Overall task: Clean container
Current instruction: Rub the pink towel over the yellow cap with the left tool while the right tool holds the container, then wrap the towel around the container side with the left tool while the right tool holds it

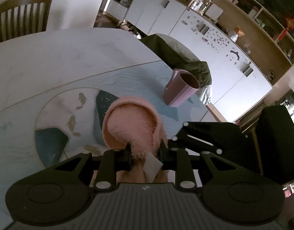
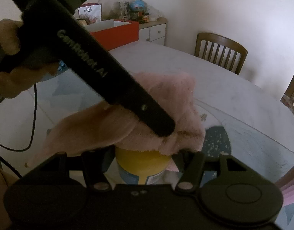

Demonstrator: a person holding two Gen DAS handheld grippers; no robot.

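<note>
A fluffy pink cloth point(image 1: 133, 122) is draped over the top of a container and hides most of it in the left wrist view. My left gripper point(image 1: 145, 150) is shut on a bunched part of that cloth. In the right wrist view the container point(image 2: 141, 164) shows a yellow lid and a blue and white label. My right gripper point(image 2: 142, 154) holds it between its fingers, which stand on either side. The pink cloth point(image 2: 112, 126) lies on the lid, and the left gripper point(image 2: 164, 130) presses down on it from the upper left, held by a hand point(image 2: 7, 36).
A purple cup point(image 1: 182, 87) stands on the blue patterned mat point(image 1: 70, 115), beyond the cloth to the right. A wooden chair point(image 2: 221, 49) is at the far side of the white table point(image 2: 185, 67). A red box point(image 2: 116, 32) sits at the back left. A black cable point(image 2: 33, 115) hangs at the left.
</note>
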